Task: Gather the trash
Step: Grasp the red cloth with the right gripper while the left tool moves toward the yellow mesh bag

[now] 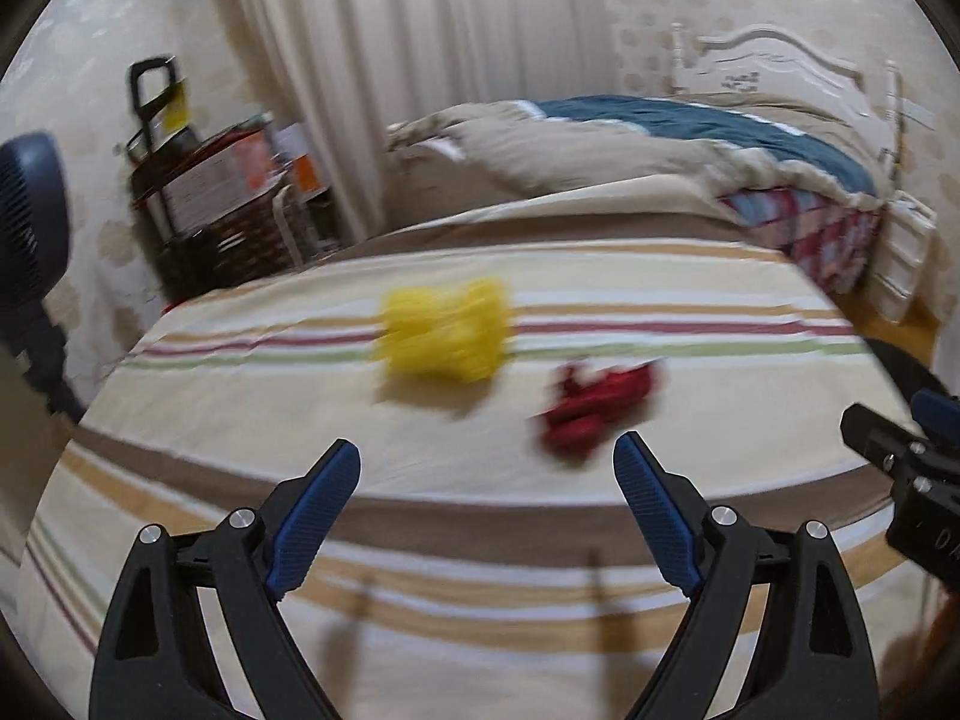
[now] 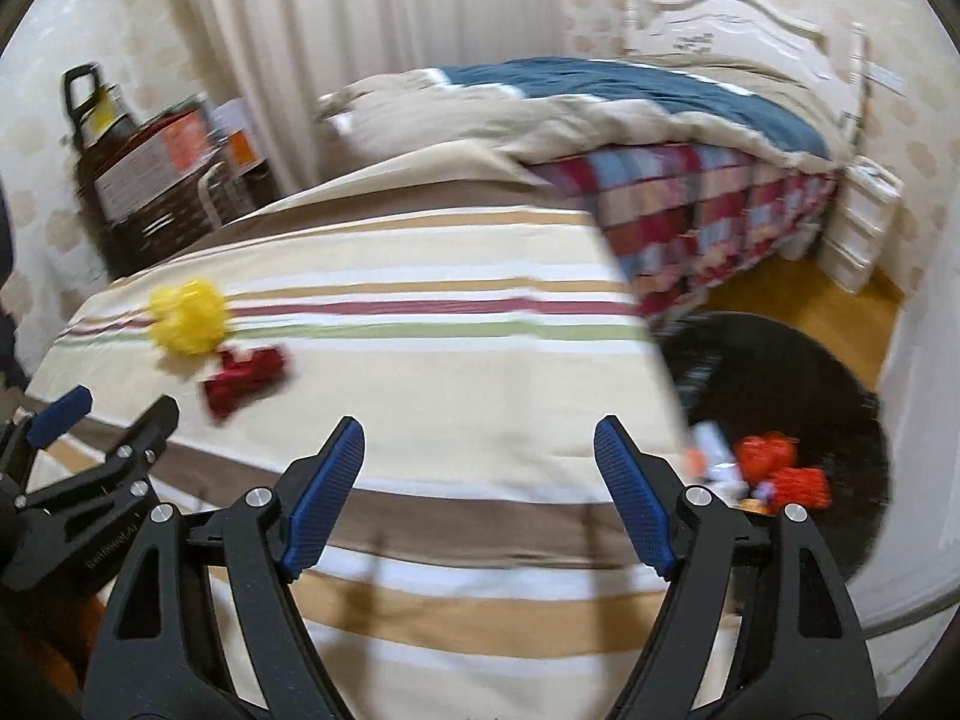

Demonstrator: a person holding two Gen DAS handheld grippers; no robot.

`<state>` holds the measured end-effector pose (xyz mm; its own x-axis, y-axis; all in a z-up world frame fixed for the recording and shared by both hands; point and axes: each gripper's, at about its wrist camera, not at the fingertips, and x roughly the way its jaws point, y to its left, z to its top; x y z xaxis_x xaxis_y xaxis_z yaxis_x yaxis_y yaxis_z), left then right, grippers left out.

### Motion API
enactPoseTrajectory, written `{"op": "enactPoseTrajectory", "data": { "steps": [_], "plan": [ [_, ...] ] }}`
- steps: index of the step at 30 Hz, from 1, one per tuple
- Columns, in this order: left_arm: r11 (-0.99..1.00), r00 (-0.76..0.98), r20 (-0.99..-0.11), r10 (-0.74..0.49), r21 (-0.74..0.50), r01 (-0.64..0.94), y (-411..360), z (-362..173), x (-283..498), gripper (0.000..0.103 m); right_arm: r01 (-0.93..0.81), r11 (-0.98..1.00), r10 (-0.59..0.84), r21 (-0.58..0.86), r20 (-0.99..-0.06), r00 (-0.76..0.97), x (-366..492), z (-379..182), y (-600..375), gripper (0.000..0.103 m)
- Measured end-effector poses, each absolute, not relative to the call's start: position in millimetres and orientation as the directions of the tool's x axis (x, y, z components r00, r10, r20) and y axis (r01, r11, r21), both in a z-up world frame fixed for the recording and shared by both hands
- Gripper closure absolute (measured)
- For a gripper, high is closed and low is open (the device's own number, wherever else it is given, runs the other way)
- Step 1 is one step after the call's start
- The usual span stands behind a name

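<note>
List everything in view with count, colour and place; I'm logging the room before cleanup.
yellow trash piece: 1, yellow, on striped cover
red trash piece: 1, red, on cover beside the yellow one
striped cover: 1, cream with stripes, foreground
black bin: 1, black, on floor right of cover
binned trash: several, red-orange and white, inside bin
bed: 1, teal-beige quilt, behind
wicker basket: 1, dark brown, left
curtain: 1, cream, back wall
left gripper: 1, black, blue jaws open
right gripper: 1, black, blue jaws open
</note>
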<state>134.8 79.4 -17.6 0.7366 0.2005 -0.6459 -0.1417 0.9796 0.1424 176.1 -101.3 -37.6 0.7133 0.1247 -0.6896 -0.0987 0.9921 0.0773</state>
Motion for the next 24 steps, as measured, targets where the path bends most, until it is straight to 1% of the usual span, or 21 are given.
{"op": "enactPoseTrajectory", "data": {
  "steps": [4,6,10,16,19,20,21,22,24],
  "plan": [
    [0.967,0.713,-0.654,0.252,0.144,-0.21,121,-22,128,0.017,-0.157,0.984,0.172,0.086,-0.699,0.694,183,-41,-59,0.026],
    [0.963,0.701,-0.664,0.26,0.124,-0.24,139,-22,126,0.017,-0.176,0.98,0.189,0.092,-0.707,0.682,187,-43,-41,0.026],
    [0.948,0.683,-0.667,0.298,0.122,-0.294,167,-23,122,0.017,-0.204,0.975,0.202,0.086,-0.722,0.662,196,-45,-7,0.026],
    [0.945,0.665,-0.693,0.277,0.07,-0.321,185,-26,121,0.017,-0.205,0.978,0.169,0.047,-0.753,0.635,218,-53,33,0.026],
    [0.95,0.667,-0.696,0.267,0.072,-0.305,182,-27,121,0.017,-0.206,0.978,0.147,0.021,-0.769,0.623,225,-58,42,0.027],
    [0.952,0.668,-0.696,0.264,0.075,-0.297,181,-27,121,0.017,-0.204,0.979,0.139,0.012,-0.772,0.62,227,-60,43,0.028],
    [0.954,0.669,-0.696,0.26,0.077,-0.29,180,-27,121,0.017,-0.205,0.979,0.135,0.007,-0.775,0.618,228,-61,43,0.035],
    [0.956,0.67,-0.697,0.256,0.079,-0.283,179,-28,121,0.017,-0.207,0.978,0.128,-0.002,-0.779,0.613,228,-63,42,0.038],
    [0.959,0.669,-0.701,0.248,0.082,-0.27,178,-29,123,0.016,-0.206,0.979,0.126,-0.002,-0.783,0.609,229,-65,37,0.042]
  ]
}}
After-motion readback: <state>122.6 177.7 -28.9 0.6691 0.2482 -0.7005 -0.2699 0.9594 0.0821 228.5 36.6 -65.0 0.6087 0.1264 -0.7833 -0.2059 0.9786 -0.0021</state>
